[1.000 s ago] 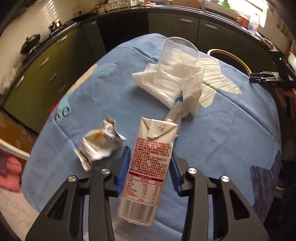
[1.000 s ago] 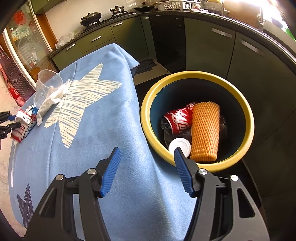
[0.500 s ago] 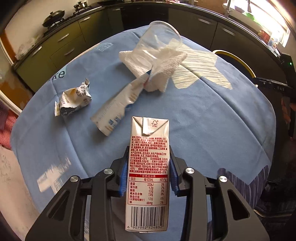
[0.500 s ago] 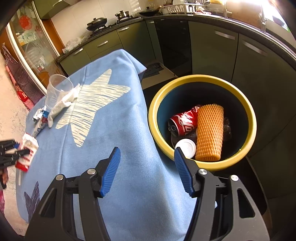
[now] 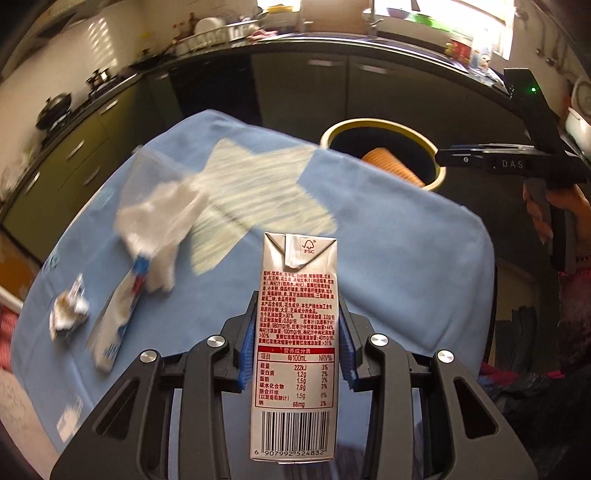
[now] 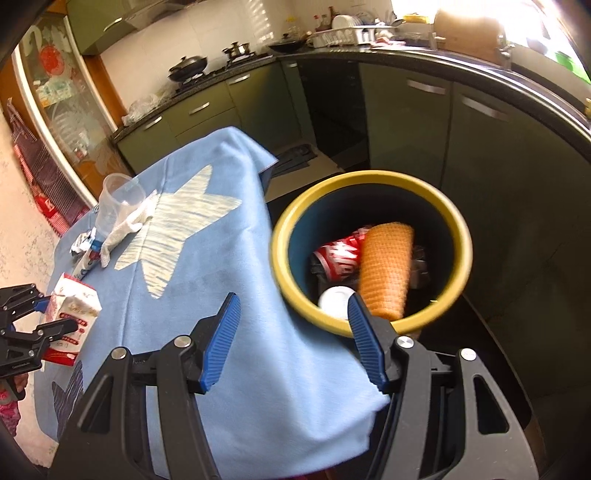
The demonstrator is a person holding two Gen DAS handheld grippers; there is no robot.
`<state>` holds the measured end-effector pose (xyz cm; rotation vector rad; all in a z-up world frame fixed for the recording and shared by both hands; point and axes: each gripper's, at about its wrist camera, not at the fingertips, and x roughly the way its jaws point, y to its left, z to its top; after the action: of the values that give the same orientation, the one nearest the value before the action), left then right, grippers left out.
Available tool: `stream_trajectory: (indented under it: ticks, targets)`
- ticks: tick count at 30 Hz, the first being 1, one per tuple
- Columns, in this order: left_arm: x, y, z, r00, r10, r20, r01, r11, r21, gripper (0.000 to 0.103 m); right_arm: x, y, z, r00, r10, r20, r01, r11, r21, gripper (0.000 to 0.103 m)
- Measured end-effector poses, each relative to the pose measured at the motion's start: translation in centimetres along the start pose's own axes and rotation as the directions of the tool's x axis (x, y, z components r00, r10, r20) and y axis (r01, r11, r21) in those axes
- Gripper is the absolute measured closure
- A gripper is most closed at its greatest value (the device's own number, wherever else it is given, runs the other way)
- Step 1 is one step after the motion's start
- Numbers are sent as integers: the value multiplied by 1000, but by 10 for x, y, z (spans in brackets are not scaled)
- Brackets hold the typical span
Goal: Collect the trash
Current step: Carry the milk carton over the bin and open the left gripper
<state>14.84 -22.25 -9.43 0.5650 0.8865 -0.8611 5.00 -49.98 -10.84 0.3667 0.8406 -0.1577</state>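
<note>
The left gripper (image 5: 295,347) clamps the upright carton (image 5: 295,325); the bin (image 5: 384,147) lies toward one o'clock. The right gripper (image 6: 291,336) hangs apart, empty.

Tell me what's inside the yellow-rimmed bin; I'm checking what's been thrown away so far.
Inside the bin: a red soda can, an orange mesh sleeve and a white lid. Something dark lies beneath them, too covered to identify.

Daylight from the blown-out window (image 5: 443,22) glares on the counter, the dark cabinets (image 6: 406,122) sit dim, motion blur smears the tablecloth star (image 5: 258,184), and fisheye bends both pictures' edges
</note>
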Motion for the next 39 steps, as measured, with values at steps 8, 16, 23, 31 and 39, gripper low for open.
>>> stream_trajectory:
  ticks: [8,16,23,31,39]
  targets:
    - [36,-48,73,998,-62,19,60,994,93,66,-20,-58,-11,999,-39,36,35,993,112,46]
    - [74,-98,151,989,-150,2,148,976,161,66,-25,-112,-22,997,-67,50,54,972,228,46]
    - [129,-130,211,984,-177,-12,176,971,164,66,-22,-140,-31,996,-76,38,62,955,289,46]
    - [172,-129,240,985,-173,-24,174,981,87,44,-20,-148,-34,997,-71,33,57,946,319,44]
    - [96,-79,178,970,-201,137,206,978,-26,14,-11,-130,-27,999,-45,20,38,960,276,44]
